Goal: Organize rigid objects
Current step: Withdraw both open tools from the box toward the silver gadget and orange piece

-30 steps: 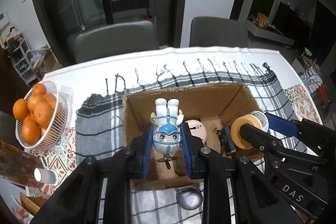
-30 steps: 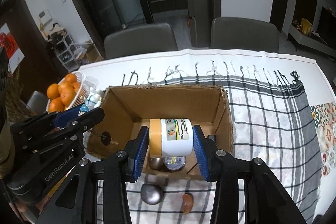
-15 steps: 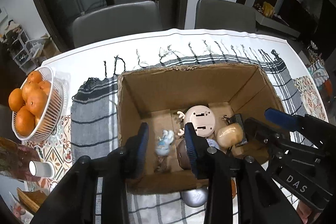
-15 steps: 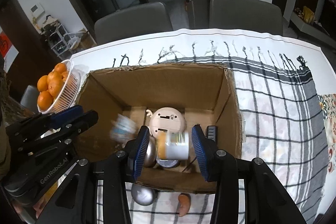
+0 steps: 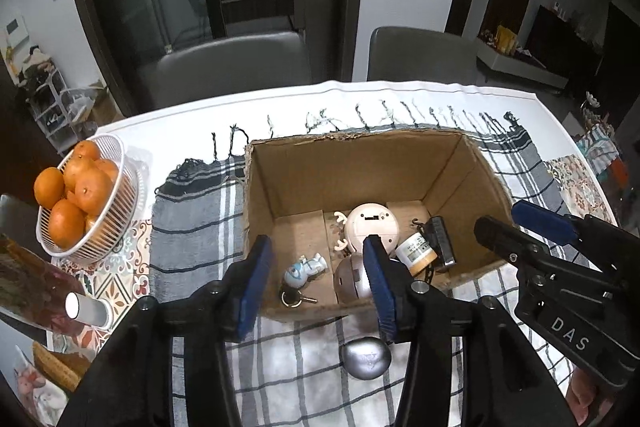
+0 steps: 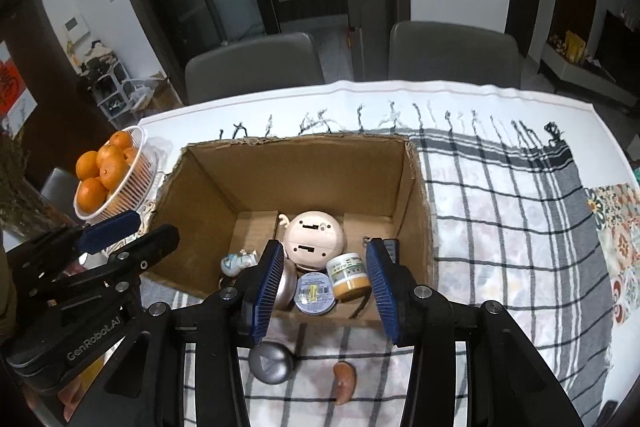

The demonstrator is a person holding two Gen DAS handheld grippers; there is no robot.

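An open cardboard box (image 5: 360, 163) stands on the plaid cloth. On its floor lie a white-and-blue toy figure (image 5: 304, 269) with a key ring, a round cream toy (image 5: 370, 227), a silver ball, a black item and a jar with a tan lid (image 5: 416, 253). My left gripper (image 5: 316, 251) hangs above the box's near side. Its jaws are opening and nothing is between the pads. My right gripper (image 6: 325, 247) stands open over the jar (image 6: 348, 273) and a blue-lidded tin (image 6: 316, 293), touching neither. A grey oval object (image 6: 272, 363) and a small brown piece (image 6: 344, 381) lie in front of the box.
A white basket of oranges (image 5: 80, 199) stands left of the box, and a white cylinder (image 5: 86, 309) sits nearer me. Two grey chairs (image 6: 256, 63) stand behind the table. The plaid cloth (image 6: 500, 211) stretches right of the box.
The left gripper let go of the toy figure and the right let go of the jar. Both now lie in the box. The left jaws have spread apart.
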